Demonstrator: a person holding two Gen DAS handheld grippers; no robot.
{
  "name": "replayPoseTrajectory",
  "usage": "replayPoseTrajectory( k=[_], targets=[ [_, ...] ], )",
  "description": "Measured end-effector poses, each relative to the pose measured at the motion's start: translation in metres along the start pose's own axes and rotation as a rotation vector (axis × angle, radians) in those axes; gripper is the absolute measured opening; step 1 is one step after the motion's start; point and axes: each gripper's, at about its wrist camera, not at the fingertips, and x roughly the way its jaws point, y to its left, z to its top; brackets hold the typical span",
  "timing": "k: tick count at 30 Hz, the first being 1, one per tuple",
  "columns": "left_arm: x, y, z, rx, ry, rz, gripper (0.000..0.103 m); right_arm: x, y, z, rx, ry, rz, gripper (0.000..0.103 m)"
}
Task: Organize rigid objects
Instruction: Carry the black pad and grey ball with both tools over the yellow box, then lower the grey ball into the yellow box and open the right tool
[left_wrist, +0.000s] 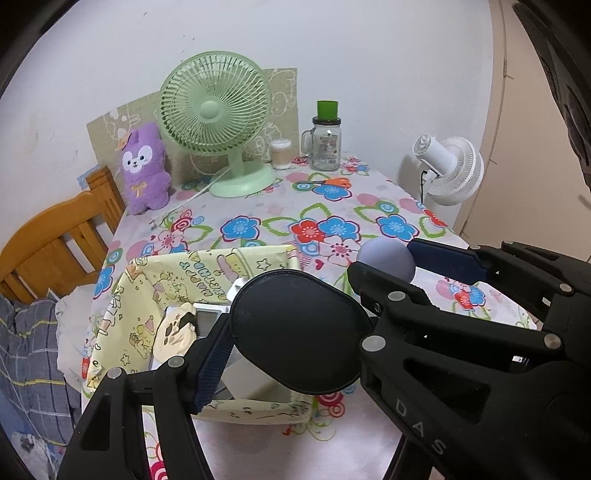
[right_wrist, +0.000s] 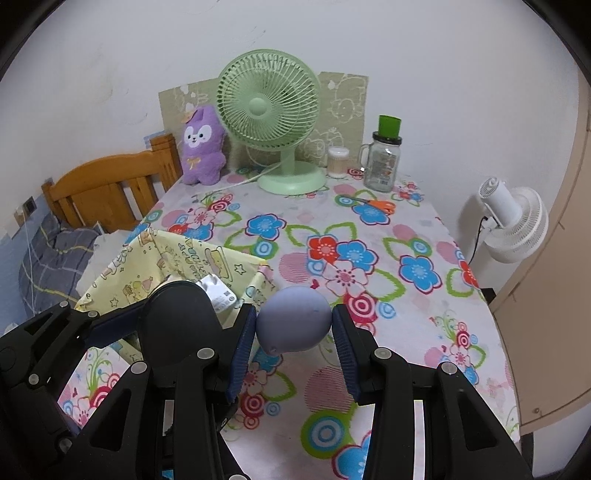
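My left gripper (left_wrist: 295, 332) is shut on a black oval object (left_wrist: 299, 332) and holds it above the yellow patterned fabric box (left_wrist: 162, 273). The box holds a white device (left_wrist: 208, 321) and a cream and black toy (left_wrist: 175, 326). A lilac egg-shaped object (right_wrist: 293, 319) lies on the flowered tablecloth between my right gripper's (right_wrist: 295, 343) open jaws; the left pad (right_wrist: 242, 350) touches it, the right pad (right_wrist: 345, 354) stands just off it. The egg also shows in the left wrist view (left_wrist: 388, 260). In the right wrist view the left gripper and the black object (right_wrist: 177, 317) sit at left over the box (right_wrist: 184, 254).
A green desk fan (right_wrist: 273, 122), a purple plush (right_wrist: 203, 147), a cotton swab jar (right_wrist: 338, 162), a glass mug jar with green cap (right_wrist: 384, 158) and orange scissors (right_wrist: 376, 205) stand at the table's far end. A white fan (right_wrist: 513, 221) stands beyond the right edge. A wooden headboard (right_wrist: 107, 184) is at left.
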Motion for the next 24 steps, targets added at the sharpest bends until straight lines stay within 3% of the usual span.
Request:
replayPoseTrajectory(
  k=[24],
  targets=[
    [0.029, 0.077, -0.015, -0.084, 0.071, 0.035, 0.073, 0.062, 0.070, 0.015, -0.068, 0.080, 0.099, 0.045]
  ],
)
